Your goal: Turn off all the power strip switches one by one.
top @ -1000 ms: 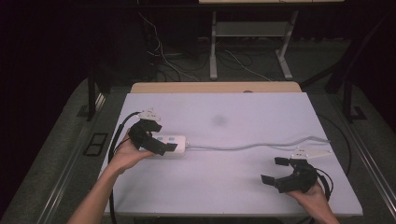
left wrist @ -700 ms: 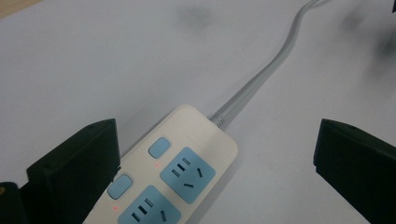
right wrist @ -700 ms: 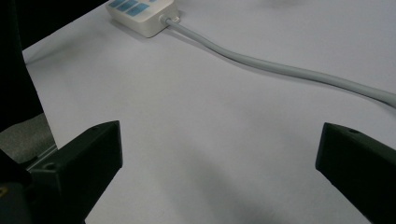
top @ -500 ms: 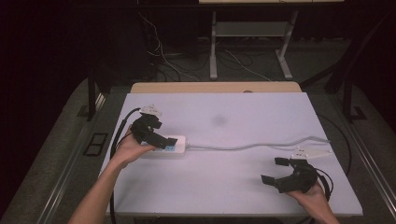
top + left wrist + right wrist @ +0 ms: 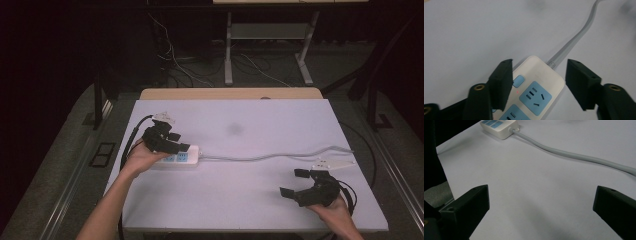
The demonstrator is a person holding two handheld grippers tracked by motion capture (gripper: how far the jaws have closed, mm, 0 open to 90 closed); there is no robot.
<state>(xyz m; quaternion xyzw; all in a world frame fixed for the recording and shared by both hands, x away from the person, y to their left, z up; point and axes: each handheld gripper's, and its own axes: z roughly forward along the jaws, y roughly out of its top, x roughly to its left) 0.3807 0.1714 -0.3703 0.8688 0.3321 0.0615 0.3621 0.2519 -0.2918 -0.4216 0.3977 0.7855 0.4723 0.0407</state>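
Note:
A white power strip (image 5: 186, 158) with blue sockets lies at the table's left, and its grey cable (image 5: 270, 156) snakes off to the right. My left gripper (image 5: 180, 142) hangs over the strip's cable end. In the left gripper view the strip (image 5: 536, 97) sits between the jaws of that gripper (image 5: 539, 72). They have just been closing. The left jaw overlaps the strip's edge, while a thin gap shows at the right jaw. My right gripper (image 5: 292, 182) rests open near the front right, nothing between its jaws (image 5: 541, 195). Its view shows the strip (image 5: 499, 126) far off.
The white table (image 5: 250, 205) has a wooden strip along its far edge. The cable (image 5: 574, 155) crosses the middle toward the right edge. Black cables trail off the table's left and right sides. Floor cables and a table frame stand beyond.
My left gripper has shifted slightly right and down over the strip's end, and its jaws stand narrower. The right hand has kept still.

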